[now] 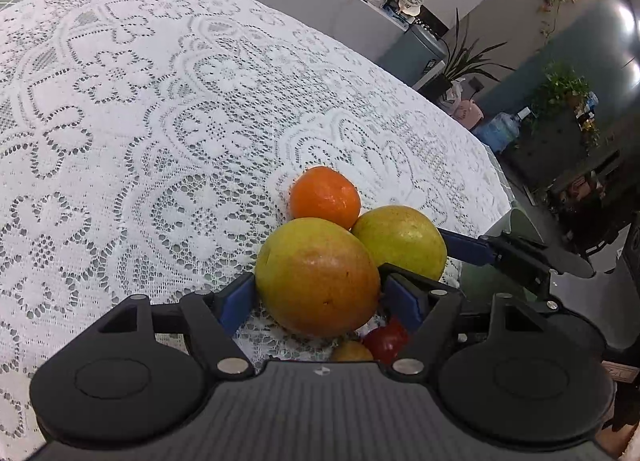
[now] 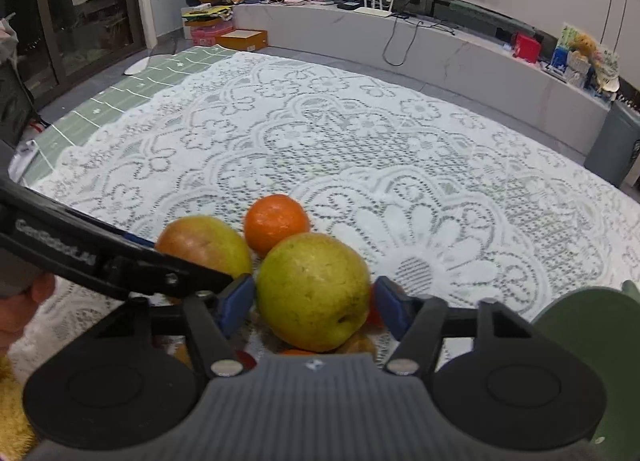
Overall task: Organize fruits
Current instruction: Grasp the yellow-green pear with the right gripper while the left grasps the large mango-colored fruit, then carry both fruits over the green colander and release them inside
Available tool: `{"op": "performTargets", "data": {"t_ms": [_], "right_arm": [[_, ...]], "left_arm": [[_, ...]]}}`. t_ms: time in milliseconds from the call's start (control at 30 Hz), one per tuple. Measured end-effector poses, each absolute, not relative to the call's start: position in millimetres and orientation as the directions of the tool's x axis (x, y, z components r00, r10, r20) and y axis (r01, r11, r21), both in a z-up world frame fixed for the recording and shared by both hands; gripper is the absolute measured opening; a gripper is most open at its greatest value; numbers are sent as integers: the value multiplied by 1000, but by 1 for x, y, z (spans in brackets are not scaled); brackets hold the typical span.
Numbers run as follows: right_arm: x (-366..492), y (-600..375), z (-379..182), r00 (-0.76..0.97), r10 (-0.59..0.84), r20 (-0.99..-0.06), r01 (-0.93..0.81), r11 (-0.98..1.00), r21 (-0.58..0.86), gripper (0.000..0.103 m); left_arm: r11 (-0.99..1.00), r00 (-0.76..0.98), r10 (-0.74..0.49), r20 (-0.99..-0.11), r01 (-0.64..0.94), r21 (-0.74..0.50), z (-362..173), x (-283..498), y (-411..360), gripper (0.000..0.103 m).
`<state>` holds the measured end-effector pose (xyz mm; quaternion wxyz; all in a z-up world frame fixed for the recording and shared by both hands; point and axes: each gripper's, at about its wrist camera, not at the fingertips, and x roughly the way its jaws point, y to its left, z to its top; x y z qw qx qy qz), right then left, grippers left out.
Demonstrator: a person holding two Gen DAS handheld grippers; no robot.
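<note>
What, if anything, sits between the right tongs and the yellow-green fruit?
Nothing visible. The yellow-green fruit already sits between the fingers of the right tongs. The left tongs straddle the reddish fruit beside it, outside that gap, and the orange lies behind.

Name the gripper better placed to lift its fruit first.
Right, probably: the right gripper has pads close against both sides of the green fruit, centred between them. The left gripper brackets the red-green fruit more loosely.

Small fruits (image 1: 384, 343) half-hidden behind mango (image 1: 318, 275)
</note>
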<state>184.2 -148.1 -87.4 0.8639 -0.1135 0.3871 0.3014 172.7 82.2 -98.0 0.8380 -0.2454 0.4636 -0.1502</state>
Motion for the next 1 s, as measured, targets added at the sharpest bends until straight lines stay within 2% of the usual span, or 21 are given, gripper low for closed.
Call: {"op": "performTargets", "data": {"t_ms": [100, 167, 233, 667, 1000], "right_arm": [[185, -149, -88, 511, 436, -741, -600, 798, 56, 63], [187, -151, -88, 500, 442, -745, -587, 805, 84, 62], [186, -150, -88, 506, 437, -744, -589, 805, 72, 61], [173, -152, -84, 583, 394, -710, -537, 843, 27, 60], [164, -171, -67, 626, 425, -653, -459, 878, 132, 60]], "left_arm": [[839, 527, -474, -705, 29, -543, -99, 174, 81, 85], [844, 530, -471, -705, 37, -536, -98, 173, 80, 79], [851, 537, -460, -707, 40, -523, -97, 172, 78, 78], [884, 591, -382, -711, 9, -467, -90, 167, 81, 77], [866, 640, -379, -668, -10, -500, -77, 148, 91, 77]]}}
